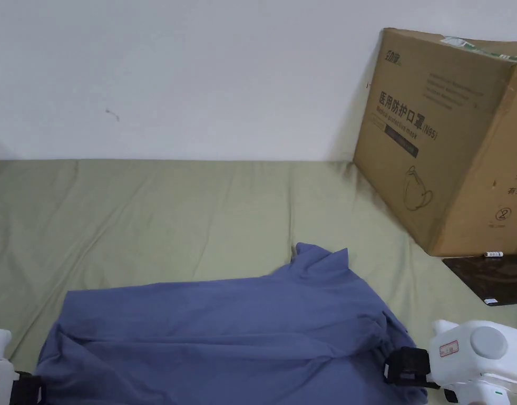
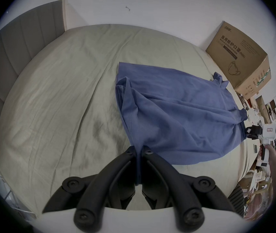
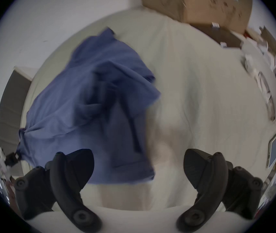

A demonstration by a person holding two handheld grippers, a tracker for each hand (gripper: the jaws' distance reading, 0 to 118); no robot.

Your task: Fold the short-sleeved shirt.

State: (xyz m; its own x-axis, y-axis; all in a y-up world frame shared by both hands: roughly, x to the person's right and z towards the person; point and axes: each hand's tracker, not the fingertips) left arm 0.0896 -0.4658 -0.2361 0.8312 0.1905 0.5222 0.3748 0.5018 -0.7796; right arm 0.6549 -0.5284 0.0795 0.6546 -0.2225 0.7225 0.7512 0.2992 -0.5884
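With the left claw (image 2: 139,150) clenched on the near-left edge of the shirt (image 1: 225,332), which lies rumpled on the bed (image 1: 173,211), and the right claw (image 3: 139,167) released beside its right edge, regripping there first should let both pull the cloth flat.

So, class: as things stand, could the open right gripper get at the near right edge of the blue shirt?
Probably yes. The right gripper has its jaws wide apart beside the blue shirt, and nothing lies between them. The left gripper is clamped on the opposite edge, out of the way.
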